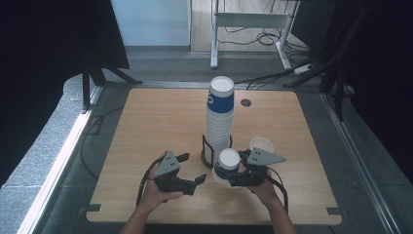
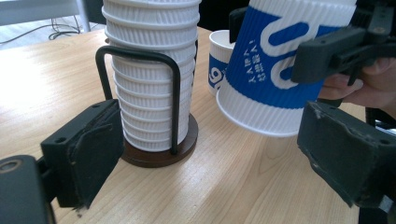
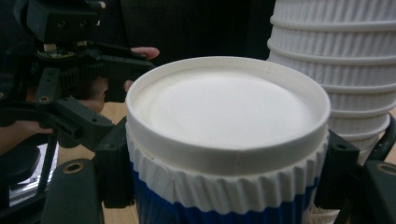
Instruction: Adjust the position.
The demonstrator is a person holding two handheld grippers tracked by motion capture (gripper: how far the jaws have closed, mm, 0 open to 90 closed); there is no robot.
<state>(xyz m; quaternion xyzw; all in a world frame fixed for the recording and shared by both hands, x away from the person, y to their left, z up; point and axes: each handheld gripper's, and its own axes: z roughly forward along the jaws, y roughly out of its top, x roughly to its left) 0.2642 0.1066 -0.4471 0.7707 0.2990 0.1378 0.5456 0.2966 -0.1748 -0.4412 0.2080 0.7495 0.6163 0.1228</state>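
A tall stack of ribbed white paper cups stands upside down in a black wire holder at mid-table. My right gripper is shut on one blue-and-white cup. That cup is base up, tilted and lifted off the table just right of the stack. My left gripper hangs open to the left of the held cup, with nothing between its pads.
Another blue-and-white cup stands mouth up on the wooden table, behind the held one. A cable hole sits near the far edge. Desk legs and cables lie on the floor beyond.
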